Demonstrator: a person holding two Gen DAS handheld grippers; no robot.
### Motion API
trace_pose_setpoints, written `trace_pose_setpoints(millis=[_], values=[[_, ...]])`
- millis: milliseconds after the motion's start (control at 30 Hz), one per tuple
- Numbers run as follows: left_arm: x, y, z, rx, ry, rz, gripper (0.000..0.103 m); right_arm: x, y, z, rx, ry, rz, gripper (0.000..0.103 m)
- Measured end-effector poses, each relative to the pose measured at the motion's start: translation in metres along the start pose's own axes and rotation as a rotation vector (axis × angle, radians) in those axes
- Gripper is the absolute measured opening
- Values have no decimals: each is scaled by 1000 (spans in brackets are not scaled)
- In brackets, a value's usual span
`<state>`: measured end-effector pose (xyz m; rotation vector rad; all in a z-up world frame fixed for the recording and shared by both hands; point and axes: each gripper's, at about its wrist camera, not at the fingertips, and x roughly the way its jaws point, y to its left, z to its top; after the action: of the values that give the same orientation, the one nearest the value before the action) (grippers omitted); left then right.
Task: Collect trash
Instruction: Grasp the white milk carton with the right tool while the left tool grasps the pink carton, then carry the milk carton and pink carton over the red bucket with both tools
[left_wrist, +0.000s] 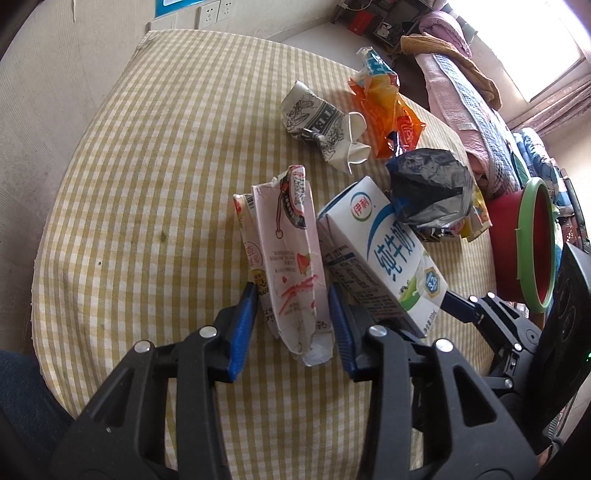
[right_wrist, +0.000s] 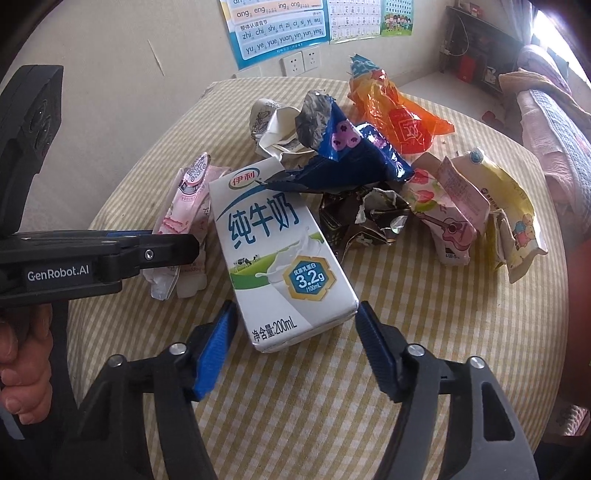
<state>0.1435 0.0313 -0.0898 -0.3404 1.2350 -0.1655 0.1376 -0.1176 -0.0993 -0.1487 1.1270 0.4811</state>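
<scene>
Trash lies on a yellow checked tablecloth (left_wrist: 147, 166). My left gripper (left_wrist: 293, 295) is open with its fingers either side of a flattened pink strawberry carton (left_wrist: 291, 258), not closed on it. That carton also shows in the right wrist view (right_wrist: 184, 206). My right gripper (right_wrist: 295, 314) is open around the near end of a white and blue milk carton (right_wrist: 273, 243), which also shows in the left wrist view (left_wrist: 384, 251). Behind lie a blue foil bag (right_wrist: 351, 155), an orange wrapper (right_wrist: 399, 110), a crumpled paper cup (left_wrist: 325, 122) and a pink guitar carton (right_wrist: 450, 210).
A red bin with a green rim (left_wrist: 532, 240) stands past the table's right edge. A yellow wrapper (right_wrist: 513, 218) and dark crumpled foil (right_wrist: 354, 218) lie at right. The wall with sockets (right_wrist: 299, 61) is behind the table. Bedding (left_wrist: 465, 96) is at far right.
</scene>
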Motion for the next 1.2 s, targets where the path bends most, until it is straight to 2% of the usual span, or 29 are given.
trace_pose_setpoints(millis=[400,867,1200], values=[[-13,2,-9,-5,-27,9,38,-15,-2,-10,34,-7,31,55],[-36,5,-22,-14,-64,12,38,-60,-7,-13,83,-75,85,54],[-51,-6,-25,7,-88,15,38,-97,-16,-26,104,-125,83,54]])
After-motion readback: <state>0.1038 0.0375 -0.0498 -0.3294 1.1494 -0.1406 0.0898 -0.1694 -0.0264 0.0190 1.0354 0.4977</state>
